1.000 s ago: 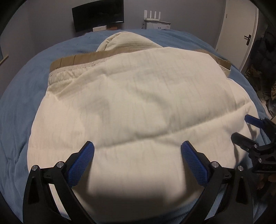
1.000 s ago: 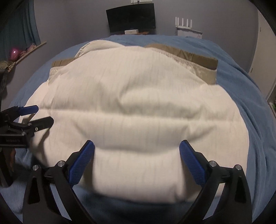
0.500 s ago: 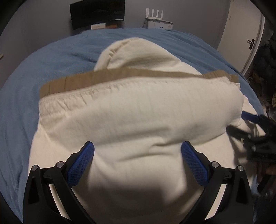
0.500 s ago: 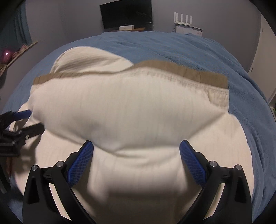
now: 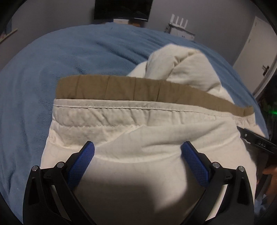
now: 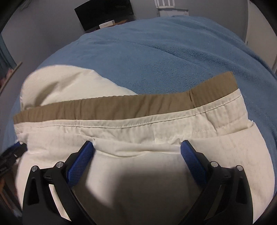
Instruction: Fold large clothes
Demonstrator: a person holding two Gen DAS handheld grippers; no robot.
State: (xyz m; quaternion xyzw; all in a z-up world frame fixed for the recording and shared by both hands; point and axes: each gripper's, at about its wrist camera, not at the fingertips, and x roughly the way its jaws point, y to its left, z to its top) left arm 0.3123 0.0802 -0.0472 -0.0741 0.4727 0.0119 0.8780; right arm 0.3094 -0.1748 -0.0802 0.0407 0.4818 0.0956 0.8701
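Note:
A large cream quilted garment [image 5: 142, 138] with a tan band [image 5: 138, 90] along its far edge lies folded on a blue bed [image 5: 52, 69]. A cream hood or sleeve [image 5: 187, 65] bulges beyond the band. My left gripper [image 5: 137, 152] is open, fingers spread over the near fold. In the right wrist view the same garment [image 6: 138, 155] and tan band [image 6: 121, 107] fill the frame. My right gripper [image 6: 137, 150] is open, its fingertips [image 6: 88, 148] touching the folded edge. The right gripper also shows at the left view's right edge [image 5: 256, 142].
The blue blanket [image 6: 173, 60] covers the bed beyond the garment. A dark monitor [image 5: 123, 8] and a white router [image 5: 180, 27] stand against the far wall. A white door [image 5: 256, 52] is at the right.
Both grippers moved forward over the garment. The near half now lies folded toward the tan band, which looks much closer. Both stay open.

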